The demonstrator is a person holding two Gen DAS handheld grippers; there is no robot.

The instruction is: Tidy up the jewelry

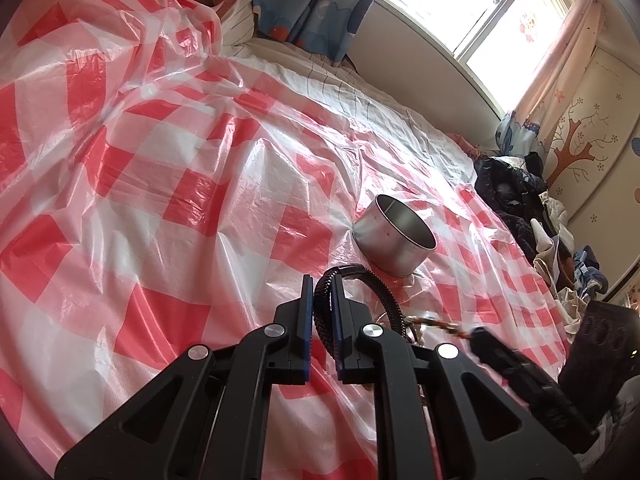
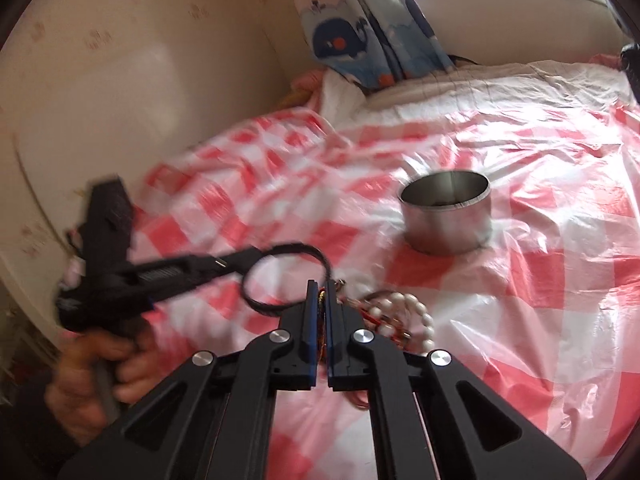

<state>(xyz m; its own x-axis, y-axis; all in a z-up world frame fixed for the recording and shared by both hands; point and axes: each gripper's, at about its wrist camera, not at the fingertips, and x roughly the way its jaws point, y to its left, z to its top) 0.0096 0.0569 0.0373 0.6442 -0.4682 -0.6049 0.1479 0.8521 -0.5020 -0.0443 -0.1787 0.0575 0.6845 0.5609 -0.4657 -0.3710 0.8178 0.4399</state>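
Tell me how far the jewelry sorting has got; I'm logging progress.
Done: something dark already lies in the metal tin. In hand: the left gripper is shut on a black braided bracelet; the right gripper pinches a multicoloured cord. Left: the white bead bracelet remains on the checked sheet.

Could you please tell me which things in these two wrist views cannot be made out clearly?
- Contents of the round silver metal tin: something dark shows in the right wrist view, too small to identify; in the left wrist view its wall hides the bottom.
- Orange-and-dark woven cord clamped by the right gripper: the pads cover most of it.
- Left gripper, holding the black braided bracelet: motion-blurred in the right wrist view.
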